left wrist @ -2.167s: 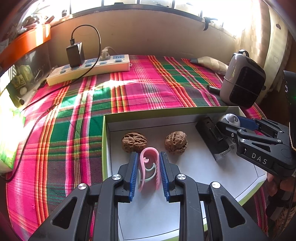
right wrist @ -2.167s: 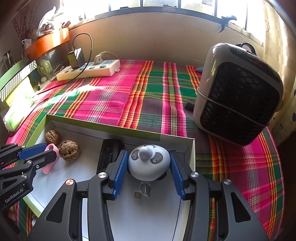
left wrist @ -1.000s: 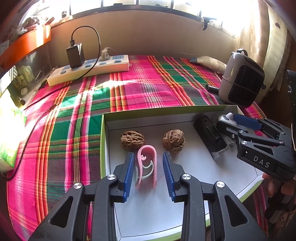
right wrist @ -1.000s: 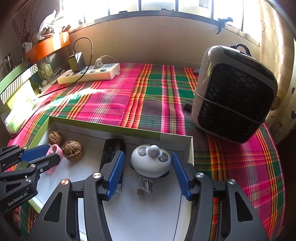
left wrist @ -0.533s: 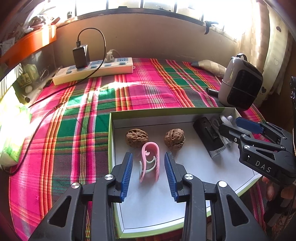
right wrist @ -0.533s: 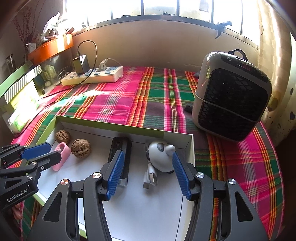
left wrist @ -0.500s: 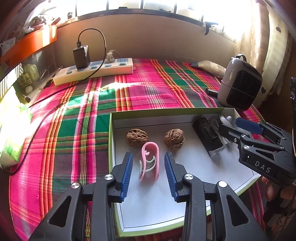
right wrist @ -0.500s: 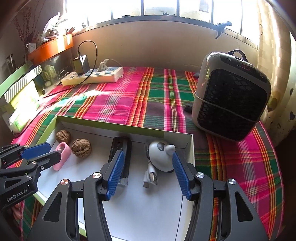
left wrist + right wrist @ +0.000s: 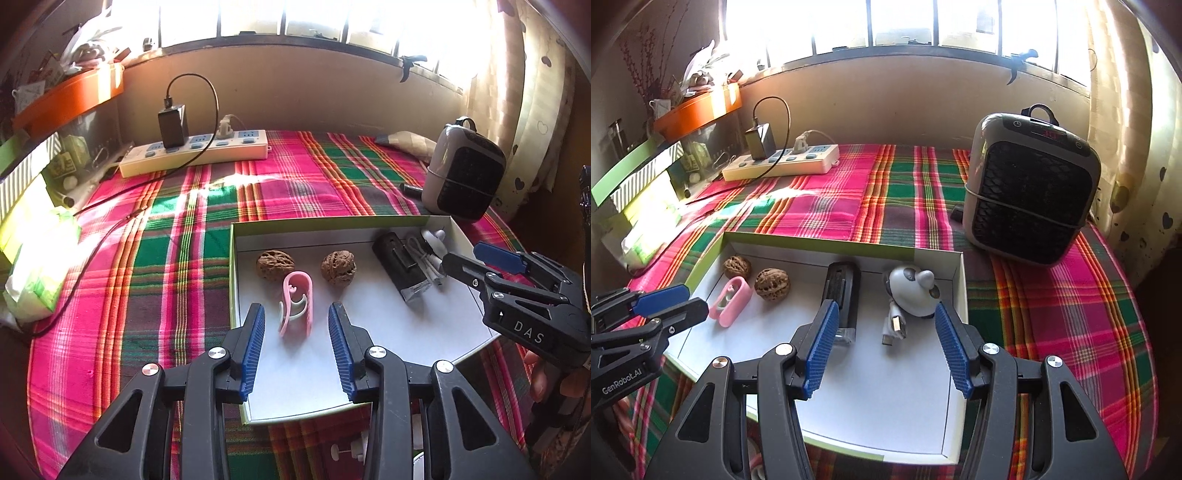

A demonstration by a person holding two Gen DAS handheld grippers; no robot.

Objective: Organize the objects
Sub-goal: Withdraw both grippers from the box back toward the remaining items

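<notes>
A table under a sunlit window is covered by a plaid cloth (image 9: 177, 236) in pink, green and red, bounded at the back by a beige wall. A grey heater (image 9: 1030, 188) stands upright near the cloth's right edge, well apart from a white power strip (image 9: 195, 153) set along the back wall. Bare cloth is left between these and a shallow white tray (image 9: 369, 232) with green outer walls, which lies at the front. Inside the tray, a black rectangular device (image 9: 842, 291) is laid with its long axis running front to back; just beside it, in the far right corner, a grey-white panda gadget (image 9: 912, 291) rests with its USB plug pointing toward the near edge. Two walnuts (image 9: 275, 260) (image 9: 338, 267) sit side by side near the far wall, slightly apart. A pink clip (image 9: 297, 302) lies between and just in front of them, its long axis running front to back and its rounded end toward the walnuts. The left gripper (image 9: 297, 347) is held over the tray's near left part, jaws apart and empty, the clip just ahead of them. The right gripper (image 9: 886, 347) is likewise seen with jaws spread and nothing held, above open tray floor before the gadget.
</notes>
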